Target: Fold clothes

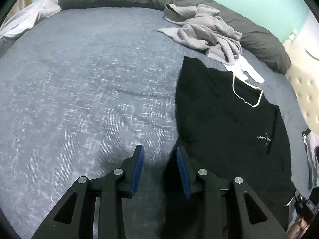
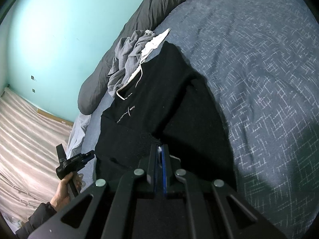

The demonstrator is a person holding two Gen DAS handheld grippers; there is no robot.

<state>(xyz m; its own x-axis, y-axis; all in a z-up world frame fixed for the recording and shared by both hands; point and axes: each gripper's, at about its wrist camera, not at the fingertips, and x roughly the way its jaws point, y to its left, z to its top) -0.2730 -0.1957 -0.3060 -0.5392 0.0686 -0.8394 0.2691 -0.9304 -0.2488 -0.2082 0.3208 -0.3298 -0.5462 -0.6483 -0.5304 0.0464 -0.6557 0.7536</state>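
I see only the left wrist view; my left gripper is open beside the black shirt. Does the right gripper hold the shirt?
Observer: Yes, the right gripper is shut on an edge of the black shirt.
Operator: Anything else in its grip?
Observer: Something small and white, perhaps a label.
Operator: How does the left gripper look from there?
Observer: The left gripper is beside the shirt's corner, gripped by a bare hand.

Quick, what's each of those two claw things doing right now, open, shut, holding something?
Left gripper: open, holding nothing.
Right gripper: shut on the black shirt.
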